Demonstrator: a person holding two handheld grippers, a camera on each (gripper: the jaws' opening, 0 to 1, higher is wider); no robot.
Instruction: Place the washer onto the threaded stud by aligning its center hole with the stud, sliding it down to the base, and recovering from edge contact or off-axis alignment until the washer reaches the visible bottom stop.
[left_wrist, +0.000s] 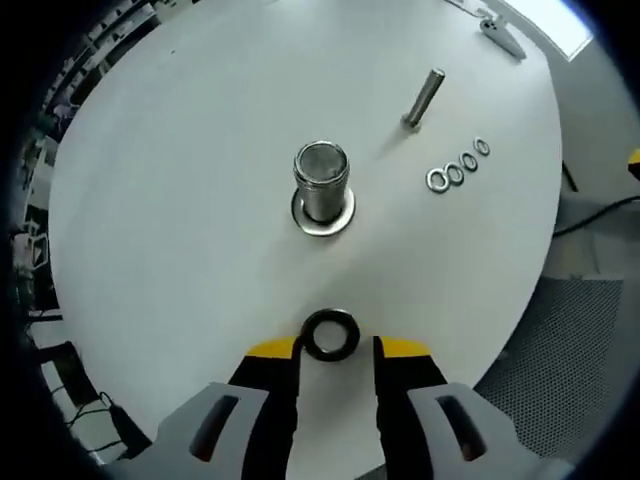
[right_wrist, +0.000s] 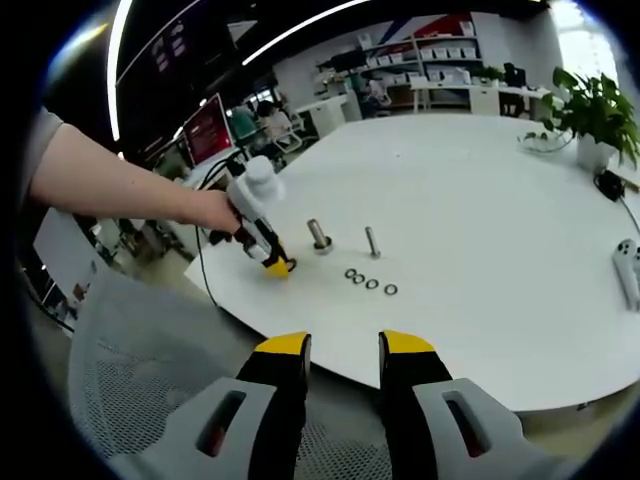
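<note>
risk first: black washer (left_wrist: 330, 335) lies flat on the white table (left_wrist: 180, 180), so the left gripper (left_wrist: 335, 350) could pinch only its rim and flick it away, or tilt it and snag its edge on top of the large threaded stud (left_wrist: 322, 185). that stud already has a washer-like base ring (left_wrist: 322, 216) at its foot, the likely bottom stop. left gripper is spread, yellow tips (left_wrist: 272, 348) on either side of the washer, apparently not clamping it yet. washer sits just between the tips, nearer than the stud, which stands straight beyond it. farther right, a thin bolt (left_wrist: 425, 97) and a row of four small washers (left_wrist: 458, 165). right gripper (right_wrist: 343, 345) is parted and empty, hanging off the table's near edge (right_wrist: 330, 375), well apart from the stud.
</note>
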